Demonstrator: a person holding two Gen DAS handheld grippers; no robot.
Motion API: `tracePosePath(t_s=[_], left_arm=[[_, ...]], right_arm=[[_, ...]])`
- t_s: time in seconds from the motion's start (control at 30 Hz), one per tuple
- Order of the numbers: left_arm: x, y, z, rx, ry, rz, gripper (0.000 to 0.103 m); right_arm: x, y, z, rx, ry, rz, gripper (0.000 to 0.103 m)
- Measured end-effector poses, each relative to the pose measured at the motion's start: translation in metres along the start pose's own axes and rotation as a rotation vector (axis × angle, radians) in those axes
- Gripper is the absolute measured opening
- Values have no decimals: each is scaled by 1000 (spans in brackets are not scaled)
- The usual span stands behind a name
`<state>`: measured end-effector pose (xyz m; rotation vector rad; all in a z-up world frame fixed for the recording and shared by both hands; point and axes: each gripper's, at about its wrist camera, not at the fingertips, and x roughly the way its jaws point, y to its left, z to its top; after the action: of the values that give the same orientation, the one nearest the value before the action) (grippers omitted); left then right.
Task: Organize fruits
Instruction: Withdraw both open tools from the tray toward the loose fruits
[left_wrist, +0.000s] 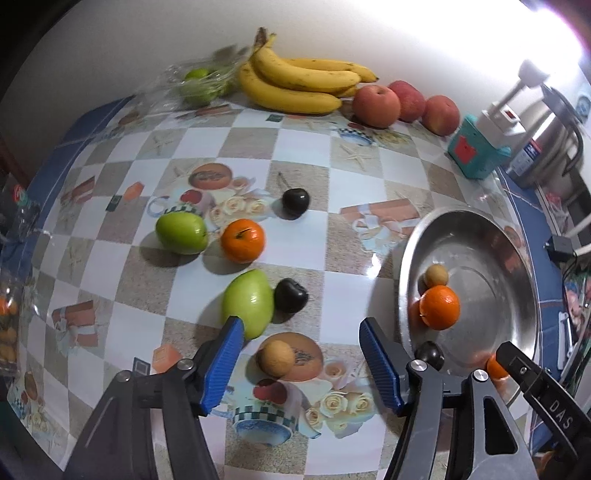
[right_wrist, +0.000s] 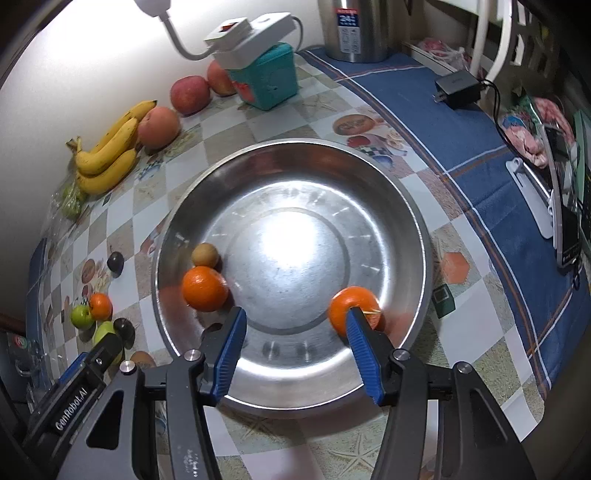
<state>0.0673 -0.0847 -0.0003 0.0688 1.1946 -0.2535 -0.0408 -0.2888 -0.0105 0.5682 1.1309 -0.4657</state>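
Observation:
A steel bowl (right_wrist: 413, 236) (left_wrist: 517, 266) holds an orange (right_wrist: 205, 288) (left_wrist: 440, 307), a small tan fruit (right_wrist: 205, 254) (left_wrist: 436, 275), a second orange (right_wrist: 345, 304) and a dark plum (left_wrist: 429, 354). My right gripper (right_wrist: 295, 325) is open over the bowl, its right finger just in front of the second orange. My left gripper (left_wrist: 301, 334) is open over the table, with a tan fruit (left_wrist: 276, 358) lying between its fingers. Beyond it lie two green fruits (left_wrist: 248, 302) (left_wrist: 181, 233), an orange (left_wrist: 243, 240) and two dark plums (left_wrist: 290, 295) (left_wrist: 295, 204).
Bananas (left_wrist: 295, 81), three red apples (left_wrist: 376, 105) and a bag of green fruit (left_wrist: 199, 86) line the wall. A teal box (left_wrist: 476, 149) with a white lamp base, a steel kettle (right_wrist: 354, 29) and a charger (right_wrist: 460, 88) stand at the back right.

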Motion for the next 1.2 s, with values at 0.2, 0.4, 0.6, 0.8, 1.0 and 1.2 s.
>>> tracePosePath(t_s=[0.2,0.4,0.6,0.8,1.0,1.2], left_arm=[[6,19,-1,-64,37,10,69],[7,32,-2,-96,45,32,73],[11,40,-3,-126,63,36,78],[14,48,-6,-174,85,42,87],[16,59,-8,-243,100,43,95],[13,67,-9,-279,84,73,98]], right_arm=[[1,13,-3,-48,0,0,58],[4,21,-4,-94,5,-8,69],[7,30,-5,-143,12,-13,69],[9,37,-5,-193,15,-3,78],[14,44,-3,-230,23,20,81],[18,47,-1,-246,24,35,82]])
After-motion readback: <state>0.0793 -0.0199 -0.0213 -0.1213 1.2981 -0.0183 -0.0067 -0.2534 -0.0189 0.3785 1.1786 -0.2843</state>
